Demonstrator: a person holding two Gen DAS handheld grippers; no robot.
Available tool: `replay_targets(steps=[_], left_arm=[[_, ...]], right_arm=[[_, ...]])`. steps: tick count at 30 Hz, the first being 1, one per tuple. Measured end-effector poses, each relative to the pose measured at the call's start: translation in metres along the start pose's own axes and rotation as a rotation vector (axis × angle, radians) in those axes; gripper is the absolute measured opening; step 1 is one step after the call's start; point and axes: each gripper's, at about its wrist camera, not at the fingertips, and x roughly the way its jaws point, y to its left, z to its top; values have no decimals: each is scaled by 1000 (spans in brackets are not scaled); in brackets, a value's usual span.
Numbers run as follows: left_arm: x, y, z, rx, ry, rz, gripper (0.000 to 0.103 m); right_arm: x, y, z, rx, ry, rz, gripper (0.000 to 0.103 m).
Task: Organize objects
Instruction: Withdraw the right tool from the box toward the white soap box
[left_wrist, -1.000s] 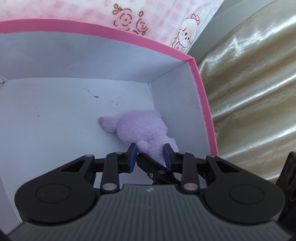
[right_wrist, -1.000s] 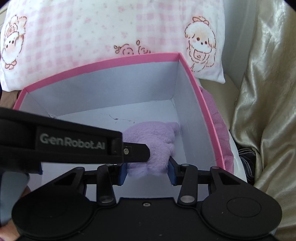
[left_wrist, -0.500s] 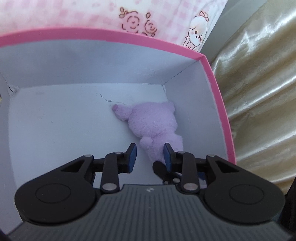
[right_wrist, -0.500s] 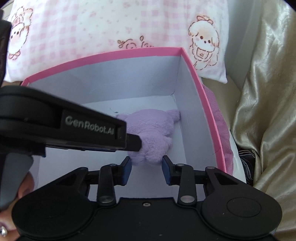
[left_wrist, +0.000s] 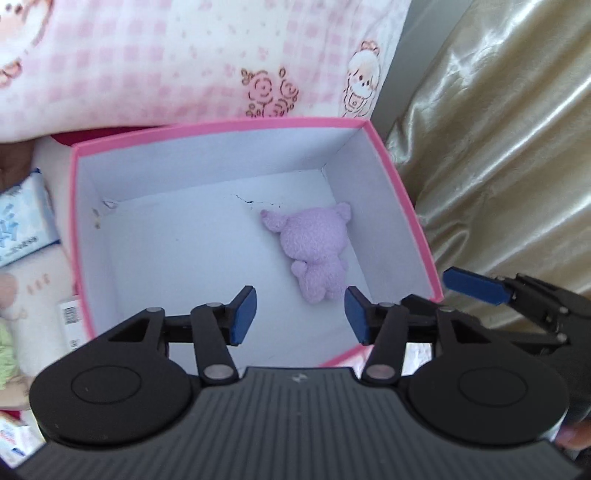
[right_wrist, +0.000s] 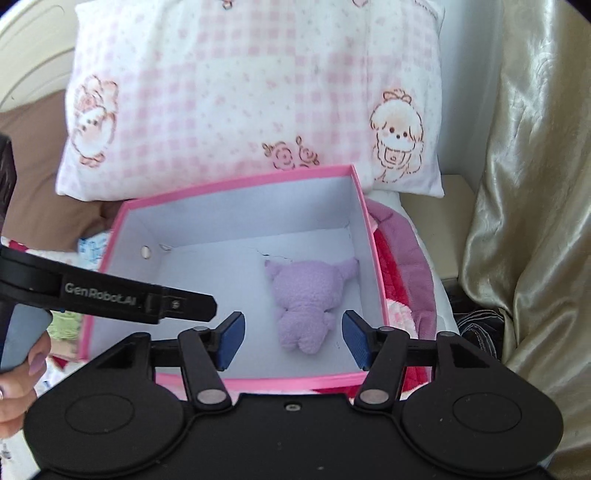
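Toy: purple plush toy (right_wrist: 304, 297) lying in pink box (right_wrist: 236, 182), right of centre; soft, light; pinch its body.
Jaws: left gripper (left_wrist: 300, 314) and right gripper (right_wrist: 293, 339) both spread, empty.

Purple plush toy (left_wrist: 317, 254) lying inside pink box (left_wrist: 413, 218), left gripper (left_wrist: 299, 314) jaws apart

Pink checked pillow (right_wrist: 255, 96), gold curtain (right_wrist: 532, 206), perhaps tissues (left_wrist: 22, 221).

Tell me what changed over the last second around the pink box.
Both grippers, left and right, pulled back up out of the pink box, and their jaws opened wider. The purple plush stayed lying by the box's right wall, held by neither.
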Motion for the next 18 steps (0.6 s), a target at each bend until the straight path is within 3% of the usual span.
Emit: replay_targets(steps=[12,15,18], left_arm=[[-118,-14,-18,92,10,-8,60],[-140,-12,-26,101,25,-9,60],[-158,-11,-35,134,33,21,63]], right_arm=[[-89,42,3,-65,20,-58,70],[-104,59,-4,-73,-1,-90,81],[-115,74,-10,-69,7,-38,85]])
